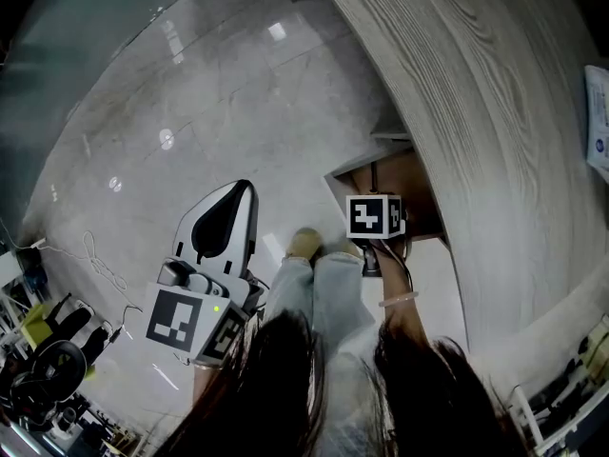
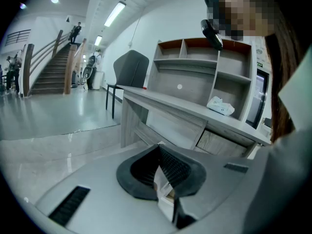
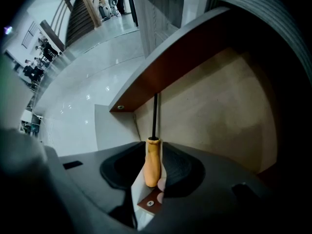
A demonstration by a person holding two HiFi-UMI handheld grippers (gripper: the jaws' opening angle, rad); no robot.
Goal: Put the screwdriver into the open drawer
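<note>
r. gripper (image 3: 156,155) clamps screwdriver (image 3: 152,165), shaft near drawer (image 3: 209,111) rim (desk (image 1: 476,112) above).

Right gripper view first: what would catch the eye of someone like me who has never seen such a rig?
The orange-handled screwdriver stands out, clamped in the right gripper. Its dark shaft points into the open drawer, which has a pale wooden bottom. The left gripper has its jaws together on nothing and hangs over the glossy floor.
</note>
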